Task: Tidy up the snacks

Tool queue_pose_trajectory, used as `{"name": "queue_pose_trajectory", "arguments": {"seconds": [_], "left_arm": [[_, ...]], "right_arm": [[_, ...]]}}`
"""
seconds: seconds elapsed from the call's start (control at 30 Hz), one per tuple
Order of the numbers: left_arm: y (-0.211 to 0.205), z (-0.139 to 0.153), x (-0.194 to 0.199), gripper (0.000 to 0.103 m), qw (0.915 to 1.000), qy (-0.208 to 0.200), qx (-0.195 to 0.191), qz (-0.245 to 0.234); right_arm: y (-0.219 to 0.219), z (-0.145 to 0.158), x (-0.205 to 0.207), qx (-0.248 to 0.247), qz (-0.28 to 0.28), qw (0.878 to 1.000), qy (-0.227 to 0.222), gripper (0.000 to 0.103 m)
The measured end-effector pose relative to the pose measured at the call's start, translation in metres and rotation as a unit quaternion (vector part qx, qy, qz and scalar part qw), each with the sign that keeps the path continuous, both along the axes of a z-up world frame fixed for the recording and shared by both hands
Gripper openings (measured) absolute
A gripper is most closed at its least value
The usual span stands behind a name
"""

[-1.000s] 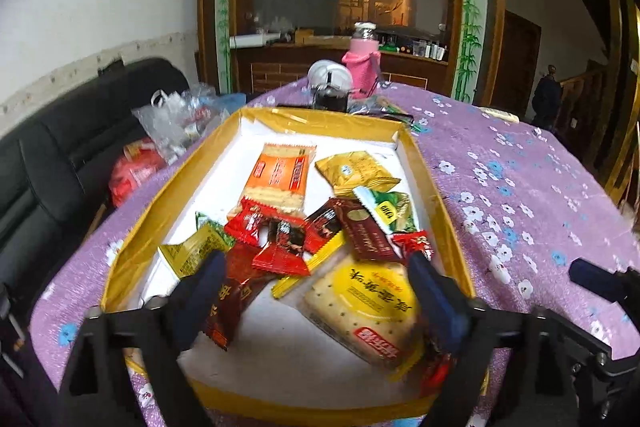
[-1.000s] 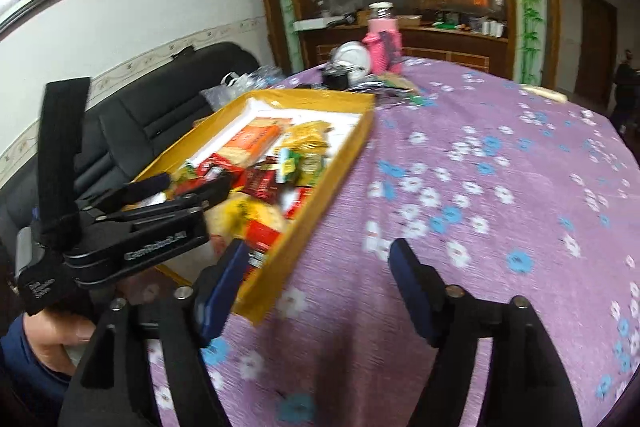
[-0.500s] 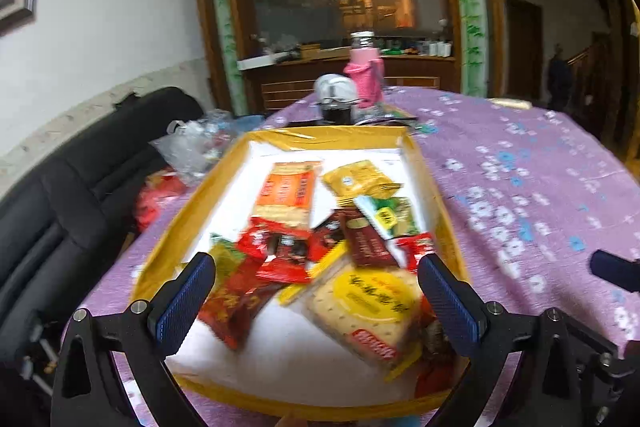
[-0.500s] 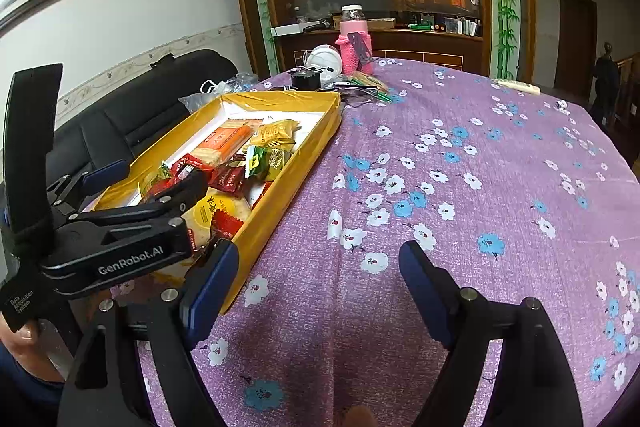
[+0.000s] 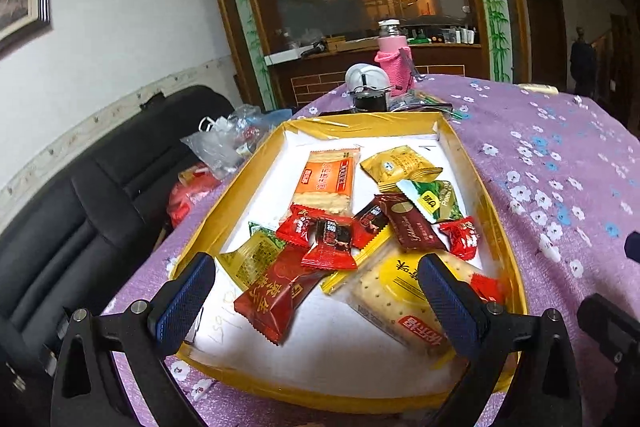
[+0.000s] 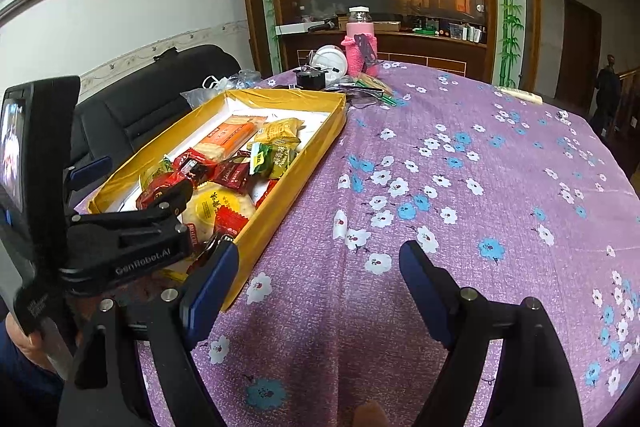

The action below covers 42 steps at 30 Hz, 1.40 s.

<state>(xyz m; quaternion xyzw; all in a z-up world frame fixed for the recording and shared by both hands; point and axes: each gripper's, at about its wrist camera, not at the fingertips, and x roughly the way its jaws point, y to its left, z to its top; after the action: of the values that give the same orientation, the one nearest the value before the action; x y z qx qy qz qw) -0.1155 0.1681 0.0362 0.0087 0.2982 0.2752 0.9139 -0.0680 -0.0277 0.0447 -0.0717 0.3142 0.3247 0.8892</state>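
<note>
Both grippers have drawn back and risen from the yellow tray (image 5: 500, 227) over the last second. The left gripper (image 5: 316, 291) and right gripper (image 6: 320, 275) gape wide, empty. The snacks (image 5: 344, 227) all lie jumbled inside the tray, which fits sorting either finished or still ahead.

Bare purple tablecloth (image 6: 460, 147) is lying open across the frame's right; the yellow tray (image 6: 280, 195) is blocking the left.

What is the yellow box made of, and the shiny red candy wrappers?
The box looks like cardboard wrapped in glossy gold paper or film: its rim is thin and creased, with tape-like wrinkles at the far edge. The red wrappers look like plastic or foil film: they are crinkly, glinting, with crimped ends. I cannot tell which.
</note>
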Motion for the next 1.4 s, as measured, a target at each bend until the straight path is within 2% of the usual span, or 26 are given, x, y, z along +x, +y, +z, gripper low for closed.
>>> {"name": "queue_pose_trajectory", "arguments": {"seconds": [0.2,1.4], "left_arm": [[0.0068,-0.0019,0.0022,0.102,0.9998,0.005,-0.019,0.009],[0.0109,-0.006,0.0052,0.102,0.9994,0.019,-0.028,0.013]], "right_arm": [[0.0004,-0.0004,-0.0001,-0.001,0.0,1.0,0.0,0.082],[0.0006,-0.0016,0.0,-0.002,0.0,1.0,0.0,0.082]]}}
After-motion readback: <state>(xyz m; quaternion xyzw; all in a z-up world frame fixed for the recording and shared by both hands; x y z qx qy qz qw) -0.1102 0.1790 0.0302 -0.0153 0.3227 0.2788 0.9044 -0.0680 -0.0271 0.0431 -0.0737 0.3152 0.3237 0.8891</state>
